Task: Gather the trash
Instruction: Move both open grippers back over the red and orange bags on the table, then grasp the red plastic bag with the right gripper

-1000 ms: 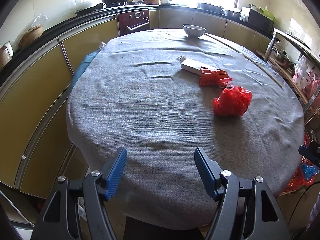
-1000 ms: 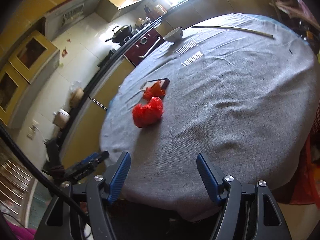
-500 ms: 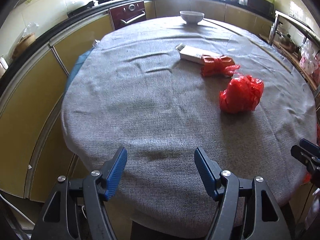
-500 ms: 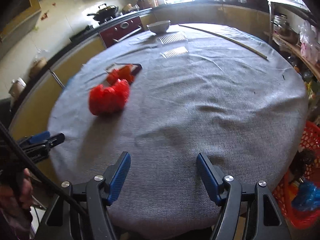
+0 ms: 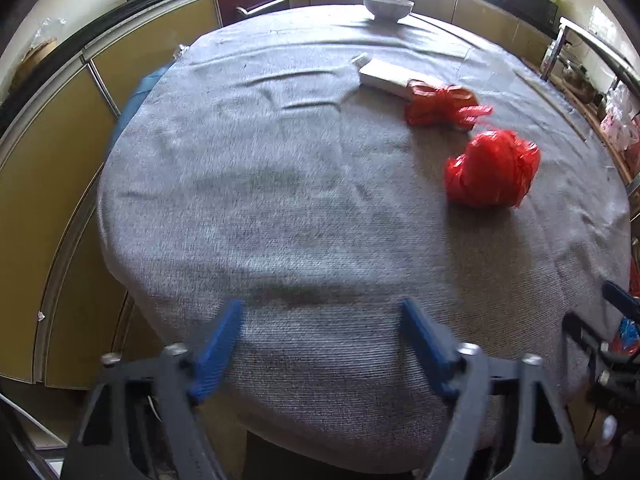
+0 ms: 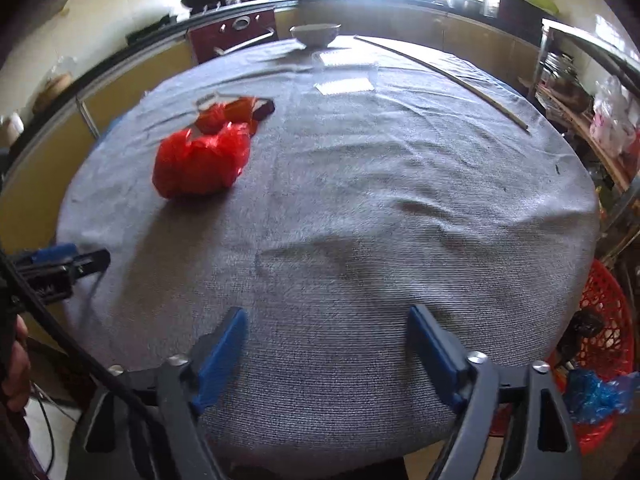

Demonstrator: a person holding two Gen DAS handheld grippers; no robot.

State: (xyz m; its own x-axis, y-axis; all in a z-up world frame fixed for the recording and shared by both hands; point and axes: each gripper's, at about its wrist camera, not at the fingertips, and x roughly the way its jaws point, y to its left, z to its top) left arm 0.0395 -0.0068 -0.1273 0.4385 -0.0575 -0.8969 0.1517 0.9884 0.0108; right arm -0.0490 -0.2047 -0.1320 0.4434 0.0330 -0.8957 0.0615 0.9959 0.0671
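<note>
A crumpled red plastic bag (image 5: 490,172) (image 6: 200,160) lies on the round table's grey cloth (image 5: 280,200) (image 6: 380,200). Behind it sits a smaller red wrapper with ribbon (image 5: 438,106) (image 6: 230,112) against a flat white box (image 5: 382,74). My left gripper (image 5: 322,334) hangs over the near table edge, jaws opening, nothing between them. My right gripper (image 6: 326,338) does the same further right, its jaws opening wide and empty. Each gripper shows at the other view's edge: the right gripper (image 5: 618,308), the left gripper (image 6: 60,264).
A white bowl (image 5: 387,5) (image 6: 315,34) stands at the far edge, with clear plastic lids (image 6: 346,74) and a long thin stick (image 6: 440,76) nearby. A red basket (image 6: 600,344) holding a blue bag (image 6: 596,392) sits on the floor right of the table. Yellow cabinets (image 5: 48,160) run along the left.
Both grippers' jaws have spread wider. Both views have tipped further down and moved in over the table; the right view rolled upright. The red bag looks larger and closer.
</note>
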